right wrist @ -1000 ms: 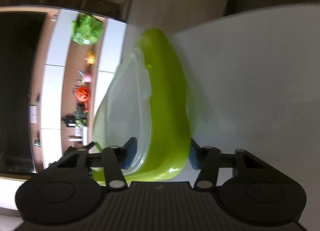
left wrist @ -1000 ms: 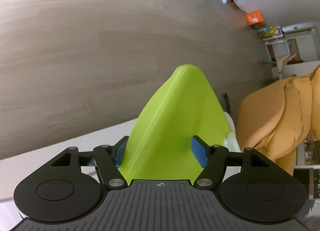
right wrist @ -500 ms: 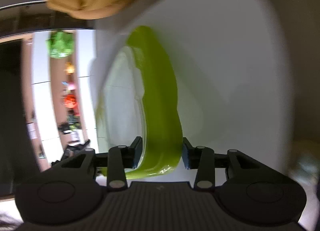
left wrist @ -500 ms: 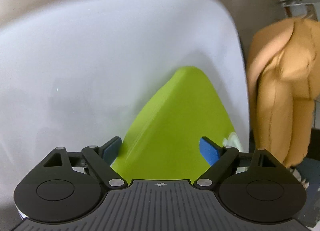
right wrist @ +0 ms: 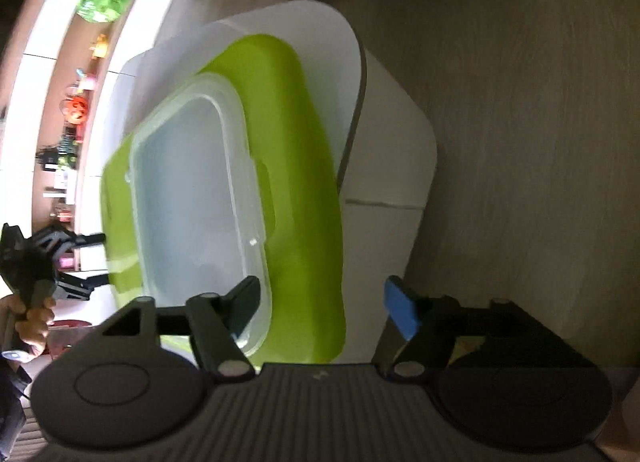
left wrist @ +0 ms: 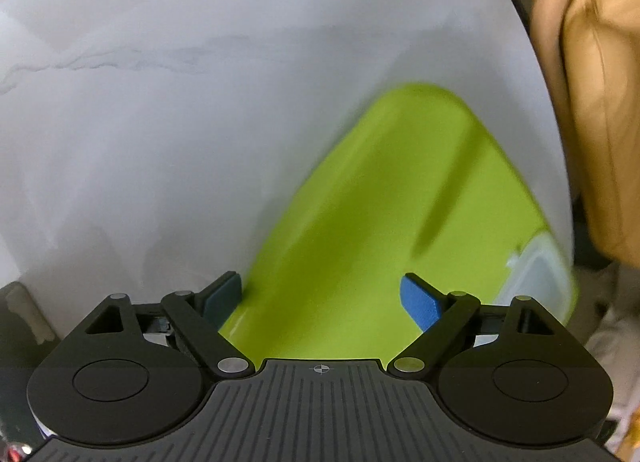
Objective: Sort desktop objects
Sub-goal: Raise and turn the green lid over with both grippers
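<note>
Where the left wrist view applies: left tongs [left wrist: 322, 294] spread, blue pads flanking the green container [left wrist: 384, 221] without visible contact — container resting on the white tabletop [left wrist: 200, 101]. Right wrist view: right tongs [right wrist: 324, 302] spread wide around the container's near end; clear lid [right wrist: 192, 197] visible; left tongs in a hand [right wrist: 32, 318] at frame left.

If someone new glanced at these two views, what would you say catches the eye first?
The bright green container with its clear lid dominates both views, lying on the white table near its edge. The right tongs stand open around its near end, and the left tongs straddle it too, pads apart. An orange-tan cushion sits just past the table's edge.
</note>
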